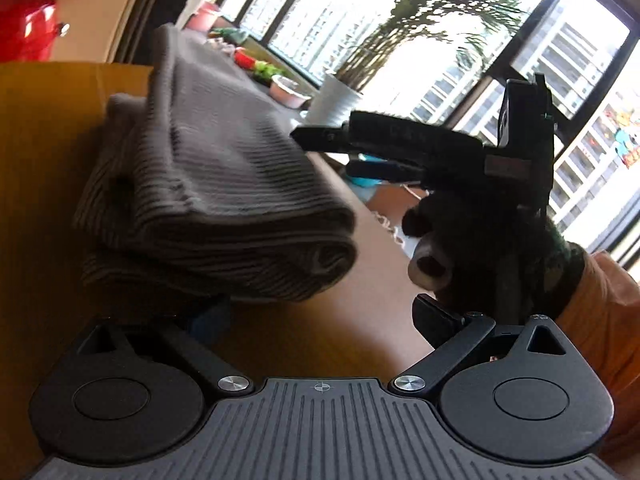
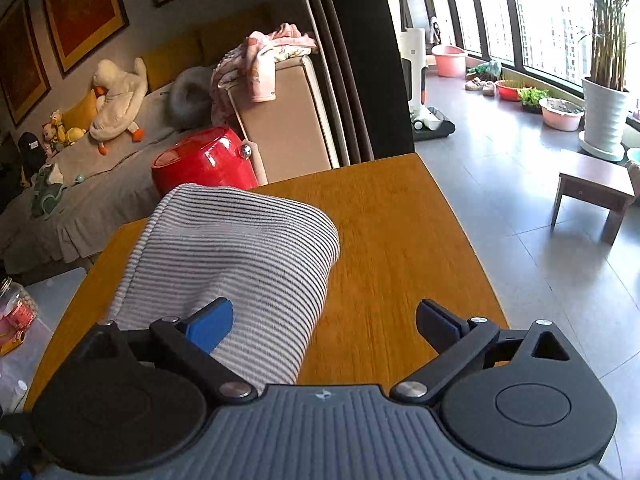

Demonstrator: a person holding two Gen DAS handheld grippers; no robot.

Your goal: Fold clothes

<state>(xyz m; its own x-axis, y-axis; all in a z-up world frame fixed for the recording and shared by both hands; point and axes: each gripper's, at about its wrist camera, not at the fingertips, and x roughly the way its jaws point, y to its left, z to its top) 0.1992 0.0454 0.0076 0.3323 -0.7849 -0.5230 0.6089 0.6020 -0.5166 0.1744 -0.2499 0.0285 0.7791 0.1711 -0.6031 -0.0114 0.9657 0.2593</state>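
Left wrist view: folded striped garment (image 1: pixel 216 200) lay in a thick stack on the wooden table (image 1: pixel 340 332), left of centre, its rolled fold edge facing right. Left gripper (image 1: pixel 320 320) had its left finger mostly buried under the near edge of the stack, blue pad barely visible; right finger (image 1: pixel 436 320) stood clear on the right, so the jaws were spread wide, and whether the buried finger touched the cloth I couldn't tell. Right gripper (image 1: pixel 332 152) hung above the table just right of the garment, fingers pointing left at it, held by a gloved hand (image 1: pixel 500 256) with an orange sleeve (image 1: pixel 600 320).

Right wrist view: same garment (image 2: pixel 240 256) sat near-left on the table (image 2: pixel 400 260). Right gripper (image 2: pixel 324 326) jaws wide apart, released; left blue pad (image 2: pixel 210 326) overlapped the near edge of the cloth, right pad (image 2: pixel 436 324) over bare wood, nothing pinched. Red container (image 2: pixel 204 164) beyond the far-left table edge
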